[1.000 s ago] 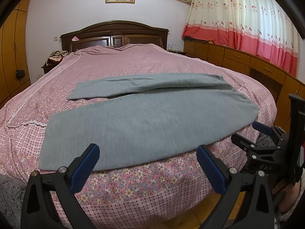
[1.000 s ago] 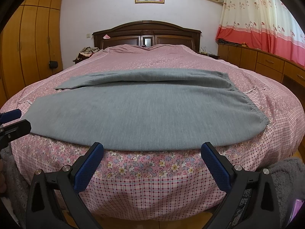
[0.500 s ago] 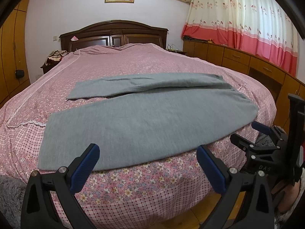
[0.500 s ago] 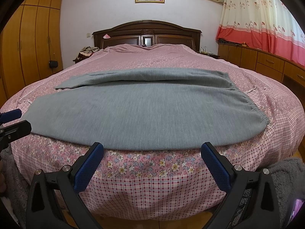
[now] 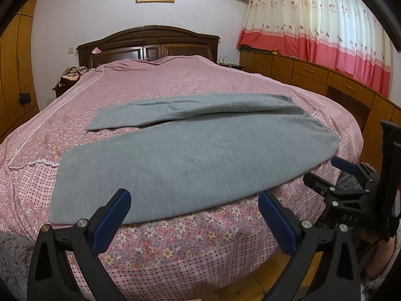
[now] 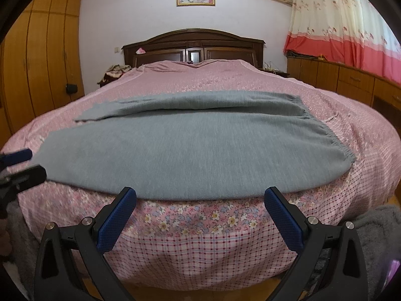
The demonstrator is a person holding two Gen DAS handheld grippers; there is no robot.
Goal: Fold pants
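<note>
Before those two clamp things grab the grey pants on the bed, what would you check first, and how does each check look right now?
1. Left gripper open, holding nothing: ok.
2. Right gripper open, holding nothing: ok.
3. Pants lie flat on the bed, legs spread apart: ok.
4. Near edge of the pants within view of both grippers: ok.
5. Either gripper touching the cloth yet: not ok, both hang short of it.
6. Anything hidden under the pants: cannot tell.

Plain grey pants [image 5: 180, 155] lie on a pink bedspread [image 5: 175, 80] with small flowers, checked near the edge. Each black gripper, left [image 5: 193, 215] and right [image 6: 200, 213], has blue finger pads [image 6: 117, 220]. Curtains [image 5: 320, 17] are cream with red bottoms; the headboard [image 6: 193, 47] is dark brown.
</note>
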